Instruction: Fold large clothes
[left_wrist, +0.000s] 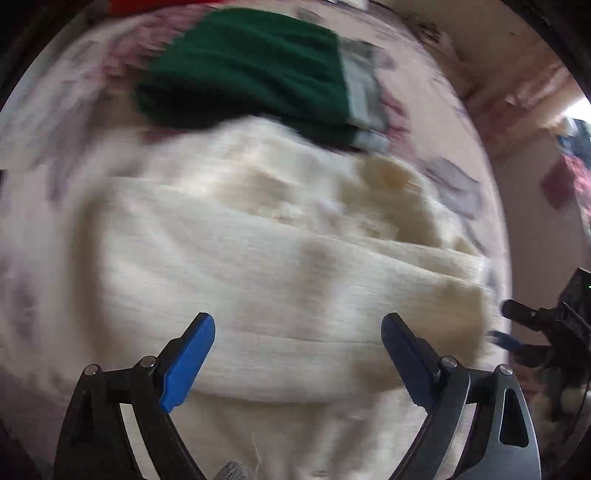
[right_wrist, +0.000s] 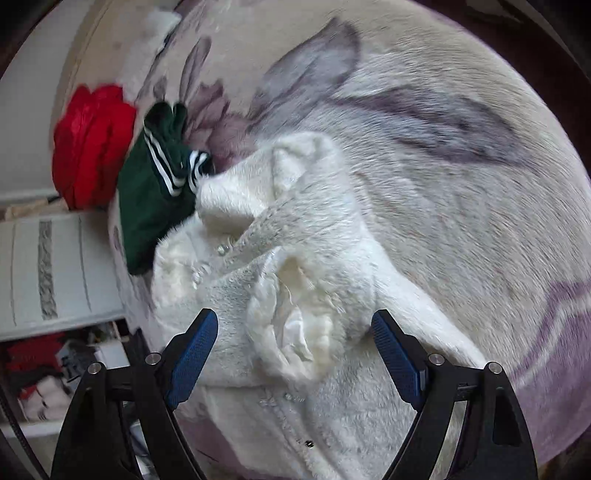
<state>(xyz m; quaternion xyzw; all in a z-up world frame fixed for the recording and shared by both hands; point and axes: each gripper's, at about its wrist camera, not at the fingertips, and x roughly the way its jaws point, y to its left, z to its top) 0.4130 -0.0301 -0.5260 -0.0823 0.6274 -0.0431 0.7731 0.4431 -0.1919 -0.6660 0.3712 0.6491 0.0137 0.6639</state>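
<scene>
In the left wrist view, which is heavily blurred, the left hand-held gripper (left_wrist: 298, 354) points down at a cream-white fluffy coat (left_wrist: 266, 266) that fills the middle of the frame. Its blue fingers (left_wrist: 188, 363) stand wide apart at the bottom of the frame, with nothing pinched between them; the coat lies below and beyond them. At the upper middle of that frame a folded dark green garment (left_wrist: 243, 70) with a pale band lies on the bed, its lower edge meeting the top edge of the coat. At the right edge, part of the other gripper shows as a dark shape.

In the right wrist view the right hand-held gripper (right_wrist: 294, 356) also has its jaws spread wide, its blue pads (right_wrist: 194, 356) to either side of a raised, rumpled fold of the coat (right_wrist: 295, 258) without pressing on it. The coat lies crumpled from the centre to the bottom of the frame on a plush bedspread (right_wrist: 461, 192) printed with large grey and mauve flowers. The green garment (right_wrist: 151, 199), with white stripes, lies at centre left touching the coat, and a red garment (right_wrist: 90, 144) sits just beyond it at the upper left. Shelves with assorted items (right_wrist: 48, 373) fill the lower left.
</scene>
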